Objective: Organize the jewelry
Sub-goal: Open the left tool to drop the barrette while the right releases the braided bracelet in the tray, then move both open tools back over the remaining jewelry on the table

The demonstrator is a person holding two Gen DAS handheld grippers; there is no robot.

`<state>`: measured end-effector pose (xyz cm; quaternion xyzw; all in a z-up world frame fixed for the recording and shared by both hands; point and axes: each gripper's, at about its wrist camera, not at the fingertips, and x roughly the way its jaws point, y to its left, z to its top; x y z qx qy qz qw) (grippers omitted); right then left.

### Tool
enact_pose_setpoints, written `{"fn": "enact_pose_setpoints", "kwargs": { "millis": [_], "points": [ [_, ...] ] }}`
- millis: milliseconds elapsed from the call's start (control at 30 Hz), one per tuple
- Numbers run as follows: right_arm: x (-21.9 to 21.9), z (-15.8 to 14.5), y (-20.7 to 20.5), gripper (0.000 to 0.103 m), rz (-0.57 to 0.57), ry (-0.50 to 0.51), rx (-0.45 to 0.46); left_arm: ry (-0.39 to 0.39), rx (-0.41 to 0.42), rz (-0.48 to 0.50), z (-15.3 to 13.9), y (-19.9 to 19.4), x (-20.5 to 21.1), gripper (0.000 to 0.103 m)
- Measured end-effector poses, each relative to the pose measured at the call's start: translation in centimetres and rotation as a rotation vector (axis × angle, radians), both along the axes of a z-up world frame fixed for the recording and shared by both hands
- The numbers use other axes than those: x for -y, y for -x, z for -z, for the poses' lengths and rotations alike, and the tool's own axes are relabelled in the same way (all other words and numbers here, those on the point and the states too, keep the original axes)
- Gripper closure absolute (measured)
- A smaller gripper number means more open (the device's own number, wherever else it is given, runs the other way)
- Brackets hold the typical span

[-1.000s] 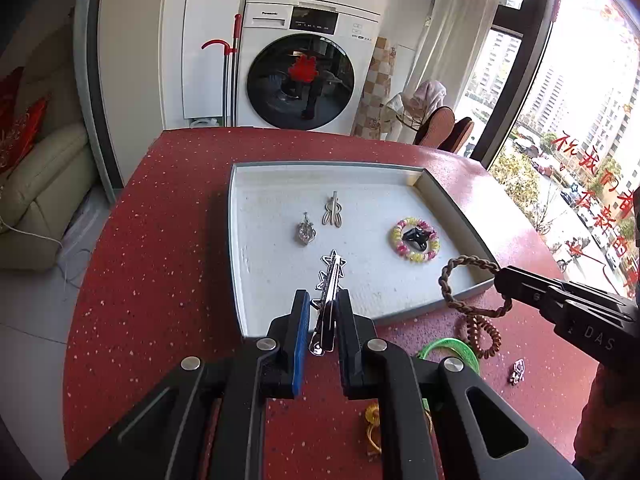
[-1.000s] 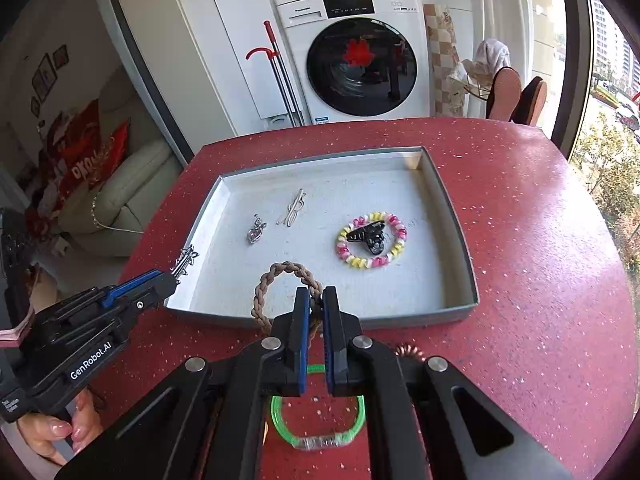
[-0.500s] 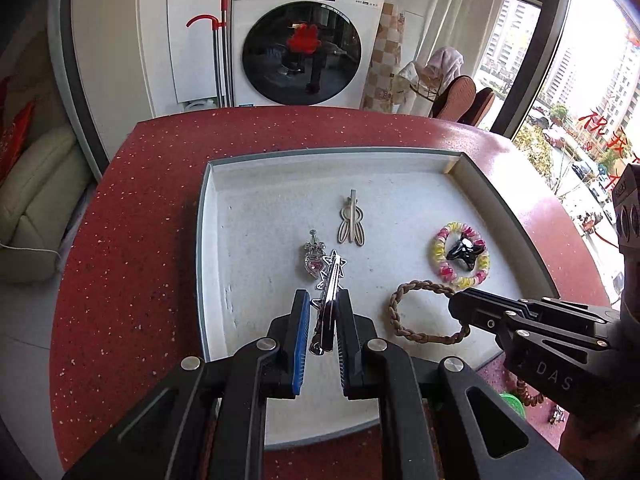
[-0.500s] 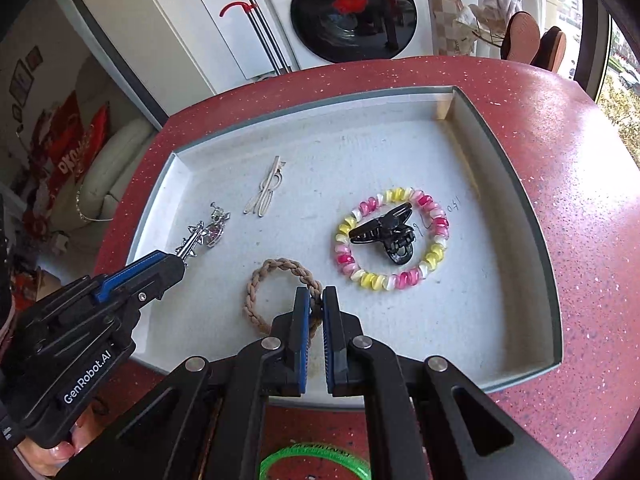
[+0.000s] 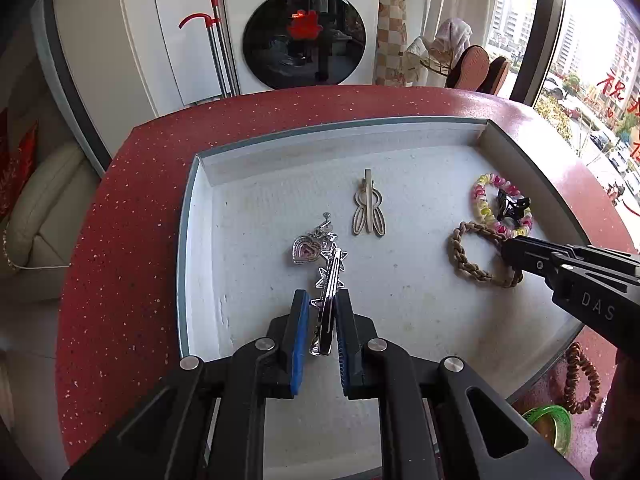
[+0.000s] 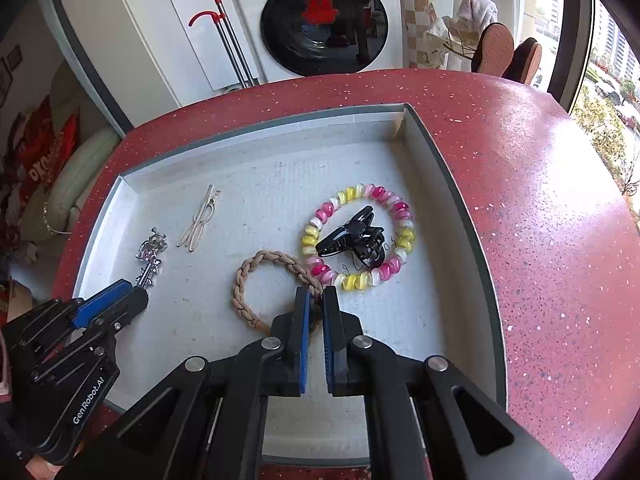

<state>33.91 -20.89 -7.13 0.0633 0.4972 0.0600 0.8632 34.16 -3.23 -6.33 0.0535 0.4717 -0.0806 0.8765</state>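
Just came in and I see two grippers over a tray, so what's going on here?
A person is sorting jewelry into a grey tray with two handheld grippers. The left gripper holds a silver star hair clip beside a heart pendant. The right gripper is shut on a braided brown bracelet, next to a pink-and-yellow beaded bracelet ringing a black claw clip.

A silver star hair clip [image 5: 330, 280] is held over a shallow grey tray [image 5: 188, 216], beside a heart pendant [image 5: 306, 249]. A braided tan bracelet [image 6: 276, 276] touches a pink-yellow beaded bracelet [image 6: 360, 280] ringing a black claw clip [image 6: 352, 236]. A beige clip [image 5: 368, 210] lies farther back.
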Motion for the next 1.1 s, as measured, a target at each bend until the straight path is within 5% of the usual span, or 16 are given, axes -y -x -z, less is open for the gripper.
{"fn": "enact_pose_setpoints", "kwargs": {
  "millis": [233, 300, 367, 767, 800, 867, 967, 1100],
  "points": [
    [0.0, -0.6, 0.4, 0.093, -0.008, -0.034, -0.001, -0.014, 0.014, 0.008, -0.1, 0.2, 0.3, 0.071],
    [0.3, -0.9, 0.5, 0.073, -0.006, -0.057, 0.002, -0.010, 0.030, 0.005, -0.4, 0.4, 0.2, 0.071],
    [0.6, -1.4, 0.8, 0.064, 0.002, -0.075, 0.015, -0.008, 0.041, 0.001, -0.7, 0.5, 0.2, 0.071],
    [1.9, -3.9, 3.5, 0.052, 0.014, -0.107, 0.071, 0.040, 0.096, -0.019, -3.5, 1.9, 0.2, 0.071],
    [2.0, -4.0, 3.7, 0.052, 0.015, -0.107, 0.072, 0.041, 0.101, -0.021, -3.7, 2.1, 0.2, 0.068],
    [2.1, -4.1, 4.2, 0.052, 0.016, -0.109, 0.071, 0.054, 0.111, -0.031, -4.2, 2.6, -0.1, 0.004],
    [2.3, -4.3, 4.7, 0.051, 0.015, -0.108, 0.075, 0.060, 0.181, -0.054, -5.4, 3.9, -0.5, 0.000],
    [2.3, -5.0, 5.9, 0.039, 0.009, -0.119, 0.091, 0.063, 0.168, -0.053, -6.0, 4.8, -0.7, 0.000]
  ]
}}
